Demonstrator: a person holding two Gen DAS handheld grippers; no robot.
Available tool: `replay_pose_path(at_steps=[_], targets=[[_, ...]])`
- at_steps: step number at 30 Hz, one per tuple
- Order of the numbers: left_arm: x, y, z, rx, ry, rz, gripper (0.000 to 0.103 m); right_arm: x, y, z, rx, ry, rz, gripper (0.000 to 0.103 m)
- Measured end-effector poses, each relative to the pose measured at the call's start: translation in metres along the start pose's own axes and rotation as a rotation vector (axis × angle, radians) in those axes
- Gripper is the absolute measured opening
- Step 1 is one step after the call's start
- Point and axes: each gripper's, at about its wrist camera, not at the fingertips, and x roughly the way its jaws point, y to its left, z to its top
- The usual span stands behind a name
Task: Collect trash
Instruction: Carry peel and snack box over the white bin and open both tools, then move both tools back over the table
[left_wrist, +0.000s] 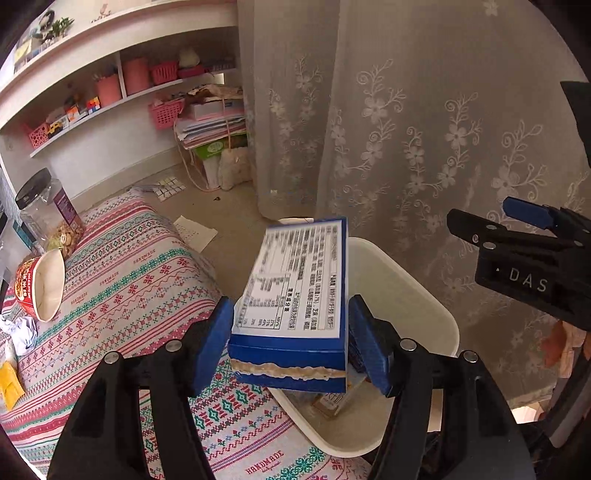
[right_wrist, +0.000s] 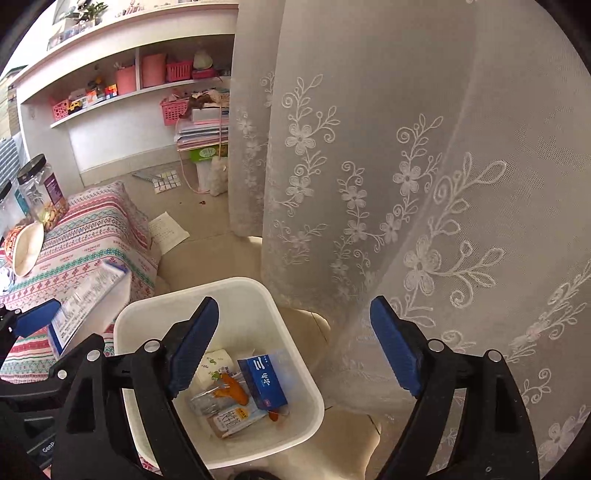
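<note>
Right up close, the left tongs (left_wrist: 291, 345) are clamped on one blue box (left_wrist: 295, 295), both blue pads pressed against its sides. It's held over the near rim of the white bin (left_wrist: 424, 295), label side up. That label is a white panel of small print, too blurry to read. One end of the box has a ragged torn edge.

The right tongs (right_wrist: 293, 347) are wide open with nothing between them, hanging above the same bin (right_wrist: 295, 354). "DAS" is printed on their black body in the left view.

Inside the bin I count a smaller blue box (right_wrist: 263, 380) with white characters, a white packet with green print (right_wrist: 214, 365), something orange (right_wrist: 232, 387) and a few flat wrappers I can't tell apart.

On the patterned cloth (left_wrist: 122, 280), which reads "HANDMADE", there's one tipped red noodle cup (left_wrist: 38, 284), one clear jar with a black lid (left_wrist: 51, 210), a crumpled tissue (left_wrist: 18, 330) and a yellow packet (left_wrist: 9, 384). A lace curtain (right_wrist: 424, 166) hangs right behind the bin, touching its far side.
</note>
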Motion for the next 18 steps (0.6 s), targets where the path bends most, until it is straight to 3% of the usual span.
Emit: replay_pose_path(at_steps=[5, 9, 18], targets=[[0.000, 0.006, -0.002, 0.002, 0.007, 0.052, 0.068, -0.001, 0.007, 0.004, -0.006, -0.008, 0.009, 0.084], [-0.006, 0.023, -0.003, -0.029, -0.005, 0.101, 0.077, -0.002, 0.023, 0.005, -0.026, -0.014, 0.022, 0.087], [-0.020, 0.074, -0.017, -0.086, 0.005, 0.224, 0.079, -0.006, 0.080, 0.010, -0.091, -0.021, 0.085, 0.094]])
